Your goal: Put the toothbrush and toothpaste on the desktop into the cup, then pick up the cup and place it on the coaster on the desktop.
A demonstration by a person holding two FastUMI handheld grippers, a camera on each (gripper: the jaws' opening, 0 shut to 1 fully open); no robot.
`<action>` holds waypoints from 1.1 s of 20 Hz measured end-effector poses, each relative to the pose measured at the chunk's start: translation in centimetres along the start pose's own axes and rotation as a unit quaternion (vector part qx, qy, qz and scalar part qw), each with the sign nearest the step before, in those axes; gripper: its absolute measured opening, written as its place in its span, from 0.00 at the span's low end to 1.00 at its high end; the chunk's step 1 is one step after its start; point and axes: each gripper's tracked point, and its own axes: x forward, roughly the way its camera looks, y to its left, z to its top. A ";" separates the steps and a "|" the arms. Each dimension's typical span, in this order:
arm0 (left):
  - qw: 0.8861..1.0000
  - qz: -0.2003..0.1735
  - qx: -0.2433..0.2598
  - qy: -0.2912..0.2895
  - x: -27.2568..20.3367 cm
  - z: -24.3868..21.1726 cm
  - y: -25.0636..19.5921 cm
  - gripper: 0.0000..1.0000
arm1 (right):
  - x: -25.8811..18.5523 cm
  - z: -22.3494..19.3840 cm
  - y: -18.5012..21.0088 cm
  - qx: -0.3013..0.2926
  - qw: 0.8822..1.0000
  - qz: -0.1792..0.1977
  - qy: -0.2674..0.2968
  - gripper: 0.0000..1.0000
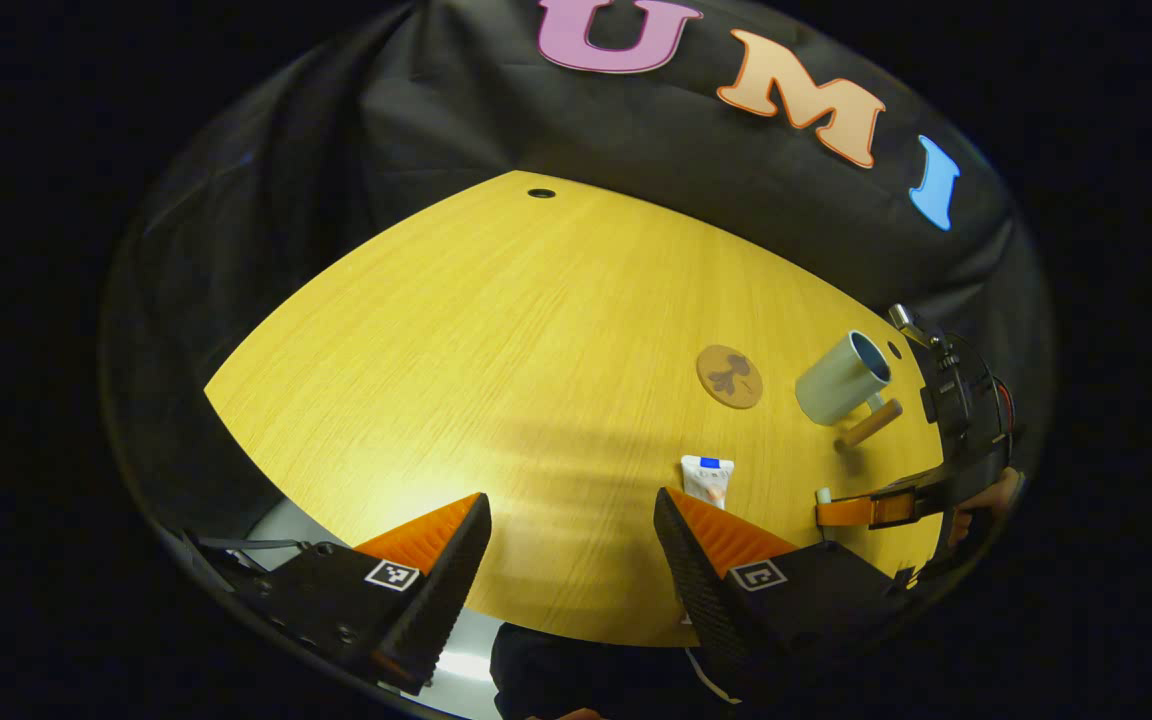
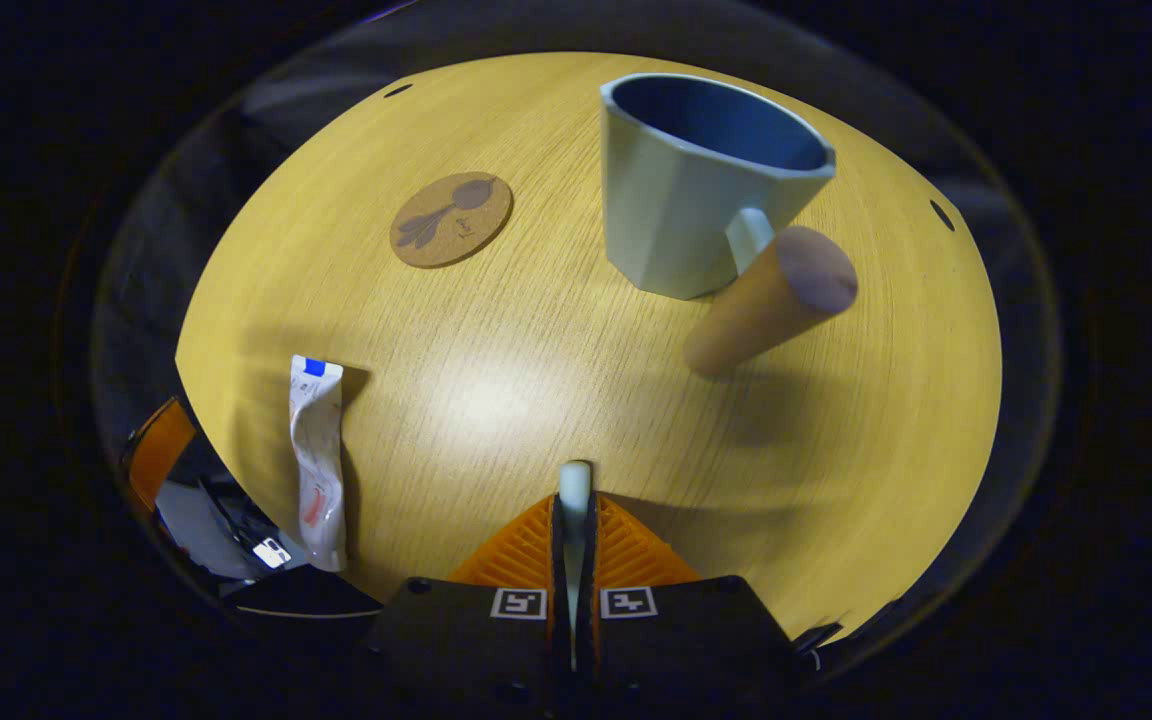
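The pale blue cup (image 2: 696, 200) stands upright on the wooden table (image 2: 496, 400), its wooden handle (image 2: 771, 300) pointing toward me. My right gripper (image 2: 574, 510) is shut on the white toothbrush (image 2: 574, 482), whose end pokes out past the fingertips, low over the table short of the cup. The white toothpaste tube (image 2: 316, 460) lies flat to the left. The round cork coaster (image 2: 451, 218) lies beyond it, left of the cup. In the left gripper view, my left gripper (image 1: 568, 510) hangs open above the near edge, the toothpaste (image 1: 707, 478) just right of it and the right gripper (image 1: 826, 512) farther right.
The cup (image 1: 841, 380) and coaster (image 1: 729, 376) sit side by side near the table's right end. A small cable hole (image 1: 541, 192) marks the far edge. Black cloth walls the booth behind the table (image 1: 496, 340). Part of the left gripper (image 2: 161, 450) shows at the table's near left edge.
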 end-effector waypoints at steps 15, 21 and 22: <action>0.986 -0.072 0.067 0.133 4.4 -2.6 -9.3 0.96 | -5.5 -1.9 -5.6 0.089 0.991 -0.020 -0.100 0.05; 0.975 -0.032 0.068 0.208 6.6 -4.6 -9.3 0.91 | -6.3 -3.8 -7.6 0.141 0.984 -0.022 -0.110 0.05; 0.975 -0.030 0.066 0.212 6.9 -4.6 -9.5 0.90 | -6.3 -4.1 -7.9 0.149 0.983 -0.021 -0.110 0.05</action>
